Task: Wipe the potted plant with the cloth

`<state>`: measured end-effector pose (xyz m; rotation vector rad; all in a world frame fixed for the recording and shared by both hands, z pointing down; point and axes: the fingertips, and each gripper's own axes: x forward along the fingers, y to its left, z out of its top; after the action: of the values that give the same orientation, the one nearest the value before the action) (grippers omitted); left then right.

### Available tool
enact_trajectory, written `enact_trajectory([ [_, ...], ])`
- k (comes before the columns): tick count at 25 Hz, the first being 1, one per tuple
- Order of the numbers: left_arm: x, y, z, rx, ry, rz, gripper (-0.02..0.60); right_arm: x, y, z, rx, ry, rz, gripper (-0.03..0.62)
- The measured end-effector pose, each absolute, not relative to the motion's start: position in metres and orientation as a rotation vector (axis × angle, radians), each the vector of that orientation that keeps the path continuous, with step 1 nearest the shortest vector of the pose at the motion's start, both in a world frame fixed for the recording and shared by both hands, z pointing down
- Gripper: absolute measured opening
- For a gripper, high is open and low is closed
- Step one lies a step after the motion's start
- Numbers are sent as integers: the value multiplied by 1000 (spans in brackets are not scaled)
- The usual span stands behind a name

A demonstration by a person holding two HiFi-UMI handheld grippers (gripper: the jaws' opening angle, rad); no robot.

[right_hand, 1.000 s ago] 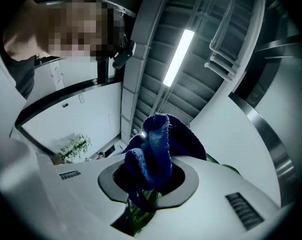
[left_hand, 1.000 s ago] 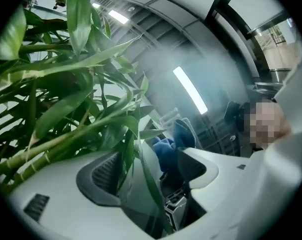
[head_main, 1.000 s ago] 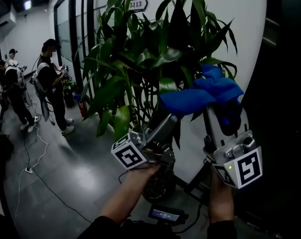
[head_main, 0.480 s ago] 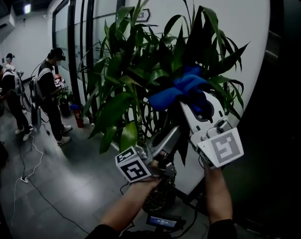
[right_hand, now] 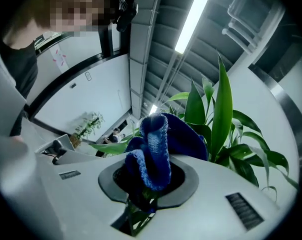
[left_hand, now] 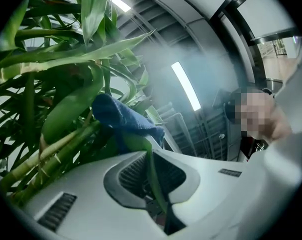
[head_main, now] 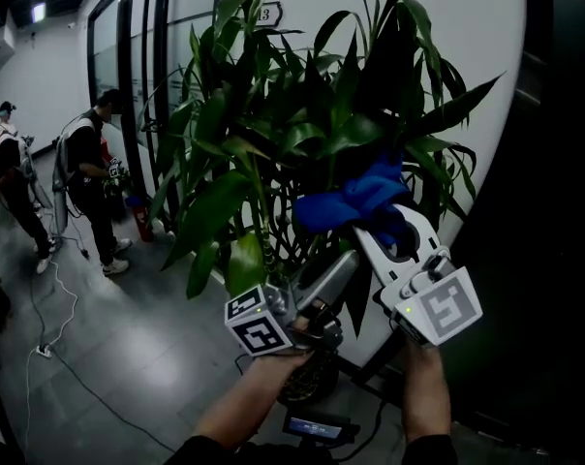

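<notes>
The potted plant (head_main: 273,134) with long green leaves stands against the wall, its pot (head_main: 307,381) low in the head view. My right gripper (head_main: 375,223) (right_hand: 150,184) is shut on the blue cloth (head_main: 351,201) (right_hand: 153,149), which is bunched among the leaves with a strip of leaf in the gap beneath it. My left gripper (head_main: 349,258) (left_hand: 152,170) points up just below the cloth. Its jaws have just closed, and a narrow green leaf (left_hand: 136,141) is pinched between them. The cloth (left_hand: 123,116) lies on that leaf just past the left jaws.
A white wall (head_main: 486,46) stands behind the plant and a dark door frame (head_main: 554,211) to its right. Two people (head_main: 89,182) stand by the glass partition at the left. A cable (head_main: 50,318) runs over the floor and a small device (head_main: 317,422) lies by the pot.
The right gripper and cloth have moved left and a little down, deeper among the leaves. The left gripper stays below the cloth.
</notes>
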<state>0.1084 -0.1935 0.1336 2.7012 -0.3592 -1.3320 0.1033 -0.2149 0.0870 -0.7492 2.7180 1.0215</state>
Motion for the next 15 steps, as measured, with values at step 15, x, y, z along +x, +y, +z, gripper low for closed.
enact_trajectory([
  [15,105,-180,155,2678,-223,-1355,197,119,-189,141,-642,2890,846,86],
])
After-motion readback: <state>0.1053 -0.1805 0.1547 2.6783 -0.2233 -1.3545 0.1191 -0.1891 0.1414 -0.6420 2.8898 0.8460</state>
